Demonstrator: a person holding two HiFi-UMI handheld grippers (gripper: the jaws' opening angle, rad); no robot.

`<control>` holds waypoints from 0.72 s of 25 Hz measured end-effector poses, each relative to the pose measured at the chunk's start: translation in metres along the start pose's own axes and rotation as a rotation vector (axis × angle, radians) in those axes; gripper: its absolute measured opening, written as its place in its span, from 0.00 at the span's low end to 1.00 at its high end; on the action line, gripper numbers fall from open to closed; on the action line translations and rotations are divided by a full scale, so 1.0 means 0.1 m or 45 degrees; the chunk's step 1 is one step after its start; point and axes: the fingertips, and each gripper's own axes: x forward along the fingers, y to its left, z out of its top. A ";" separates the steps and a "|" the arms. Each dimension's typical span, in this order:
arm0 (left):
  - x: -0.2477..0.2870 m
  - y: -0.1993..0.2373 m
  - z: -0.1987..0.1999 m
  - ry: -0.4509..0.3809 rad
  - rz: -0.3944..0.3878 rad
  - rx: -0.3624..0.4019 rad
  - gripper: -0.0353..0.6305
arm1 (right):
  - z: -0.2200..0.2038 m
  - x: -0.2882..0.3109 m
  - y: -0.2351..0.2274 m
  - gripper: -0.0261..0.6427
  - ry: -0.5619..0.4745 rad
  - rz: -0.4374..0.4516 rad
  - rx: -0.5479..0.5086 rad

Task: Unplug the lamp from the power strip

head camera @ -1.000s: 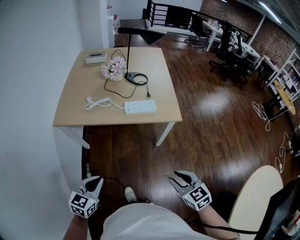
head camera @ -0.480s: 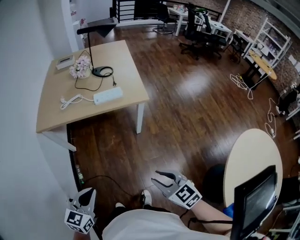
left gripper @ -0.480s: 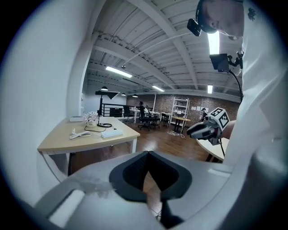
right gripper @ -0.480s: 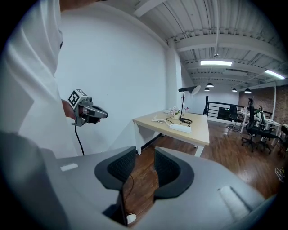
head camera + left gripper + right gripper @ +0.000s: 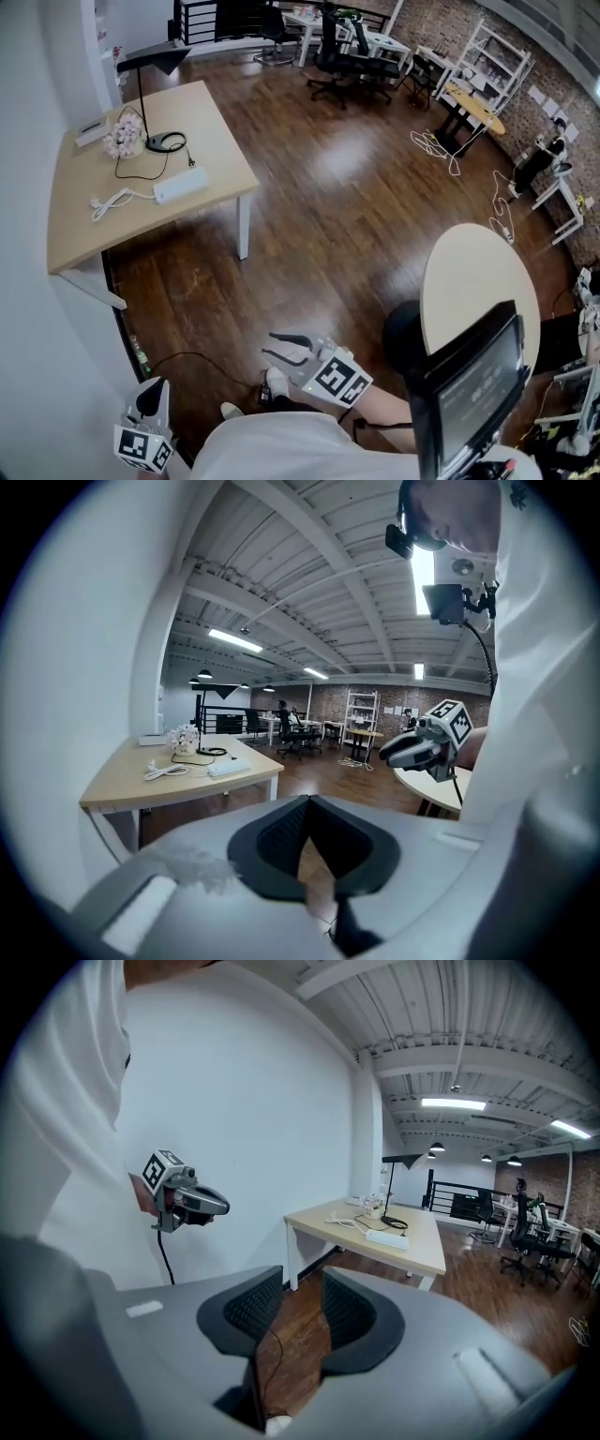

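While the person stands out on the dark wooden floor, well apart from the pale table (image 5: 211,141) against the white wall, both tools are held low and close to the body. The left tongs (image 5: 156,389) are pressed together at the tips with nothing between them, and they point ahead alongside the wall. The right tongs (image 5: 274,345) are spread, with floor showing through the gap; they are empty too.

Over on the table the black lamp (image 5: 153,58) stands upright near the far end, its base next to a small bunch of pink flowers (image 5: 124,138). Its dark cord loops across the tabletop and ends in a plug (image 5: 190,161) that lies loose on the wood, near the white power strip (image 5: 180,186) but not in it. The power strip lies flat towards the near edge, with its own white cable (image 5: 111,200) bundled just beside it.

A thin black wire (image 5: 187,356) trails over the floor by the person's shoes. To the person's right are a round pale table (image 5: 478,281) and a monitor (image 5: 473,384).
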 end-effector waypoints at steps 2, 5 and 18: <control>-0.08 -0.01 -0.10 0.006 -0.005 0.008 0.06 | 0.04 0.02 0.10 0.24 -0.016 -0.001 -0.002; -0.19 -0.03 -0.17 0.004 -0.011 0.023 0.06 | 0.09 0.02 0.24 0.24 -0.029 0.002 -0.012; -0.37 -0.04 -0.28 0.002 0.004 0.012 0.06 | 0.17 0.01 0.47 0.23 -0.032 0.021 -0.052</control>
